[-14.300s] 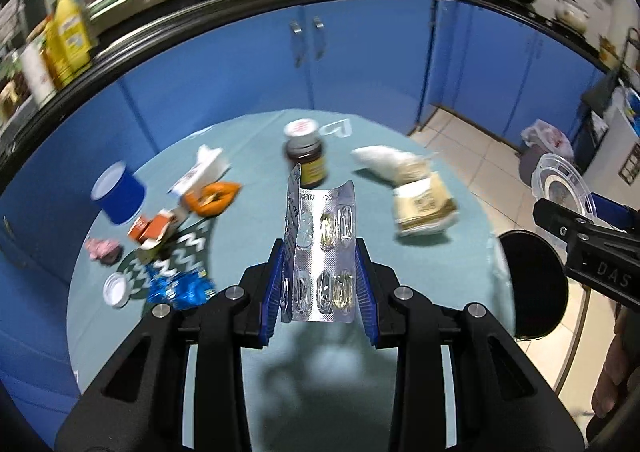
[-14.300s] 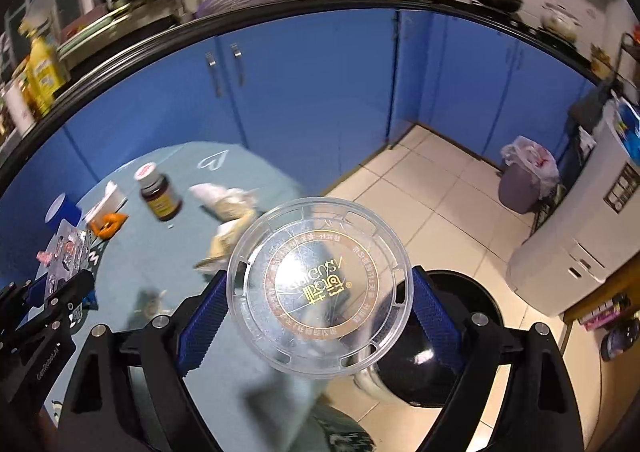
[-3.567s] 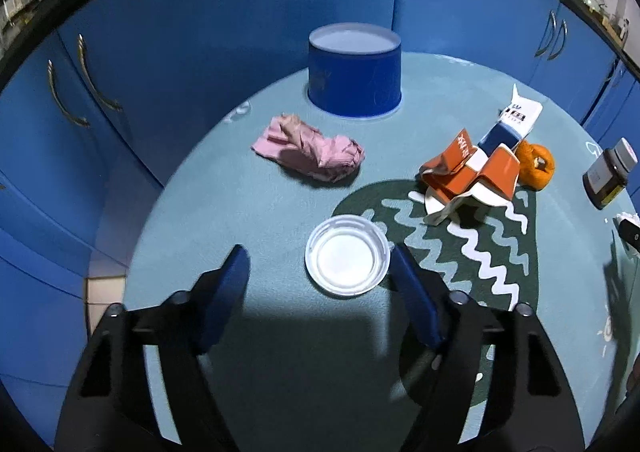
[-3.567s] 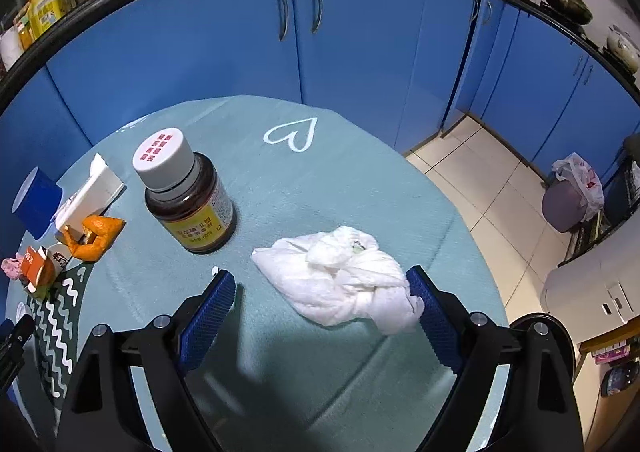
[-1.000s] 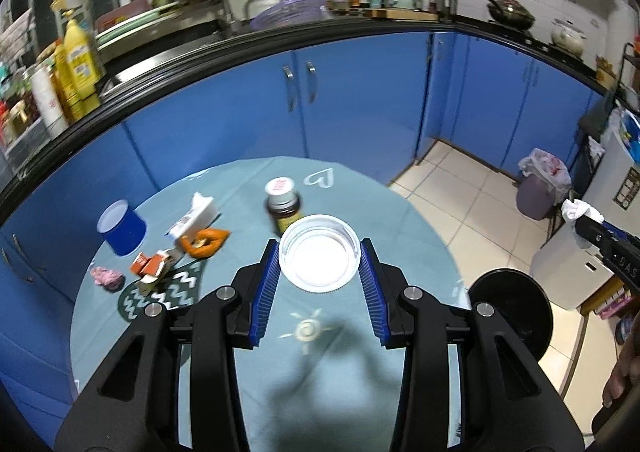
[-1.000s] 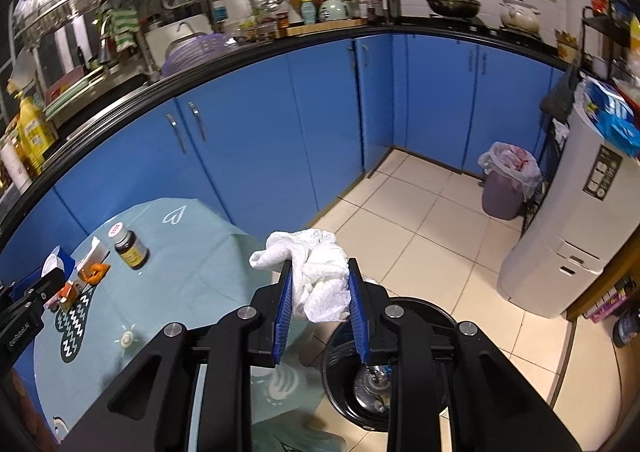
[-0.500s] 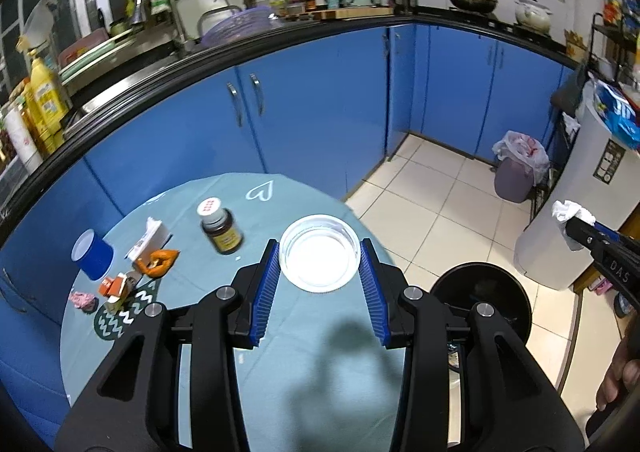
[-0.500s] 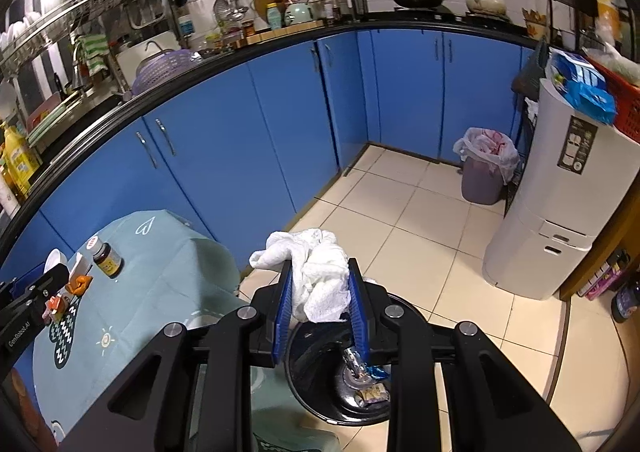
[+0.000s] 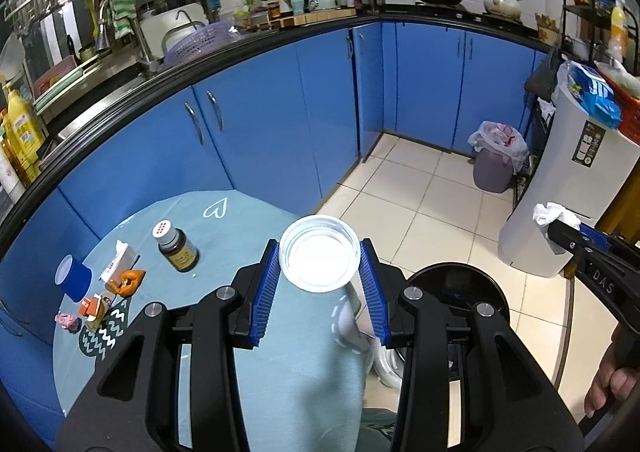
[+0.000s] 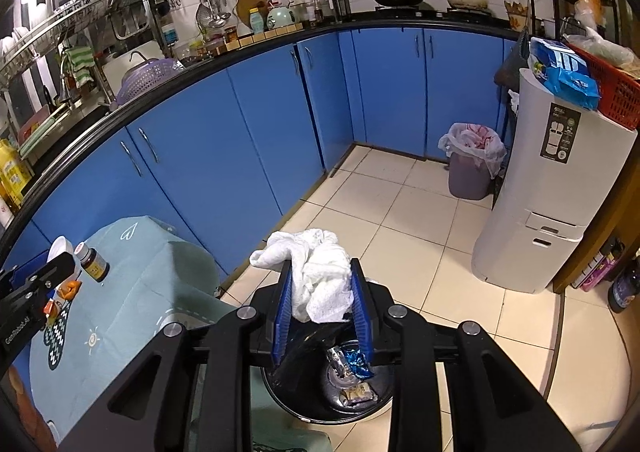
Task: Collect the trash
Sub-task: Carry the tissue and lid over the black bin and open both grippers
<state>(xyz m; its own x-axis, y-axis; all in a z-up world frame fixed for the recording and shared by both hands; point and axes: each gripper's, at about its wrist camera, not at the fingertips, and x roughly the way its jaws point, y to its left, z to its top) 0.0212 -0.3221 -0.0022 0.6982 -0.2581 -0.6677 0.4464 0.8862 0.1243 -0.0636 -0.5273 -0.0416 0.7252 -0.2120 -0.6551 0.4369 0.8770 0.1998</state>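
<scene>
My left gripper [image 9: 319,284] is shut on a round white plastic lid [image 9: 319,257], held high over the right edge of the teal table [image 9: 224,236]. My right gripper [image 10: 323,312] is shut on a crumpled white tissue [image 10: 316,272] directly above the open black trash bin [image 10: 332,400], which holds wrappers. The bin [image 9: 456,292] also shows in the left wrist view, with the right gripper [image 9: 560,228] and tissue to its right. On the table remain a brown medicine bottle [image 9: 176,246], a blue cup [image 9: 74,278], a white carton [image 9: 118,262], orange scraps [image 9: 128,281] and a pink wad [image 9: 66,321].
Blue kitchen cabinets [image 9: 280,124] curve behind the table. A lined purple bin [image 10: 470,166] and a white appliance [image 10: 548,188] stand on the tiled floor at the right. A dark zigzag mat [image 9: 104,332] lies on the table's left.
Both grippers have risen and shifted right towards the bin. The right gripper with the tissue now sits over the bin's opening; the left still holds the lid.
</scene>
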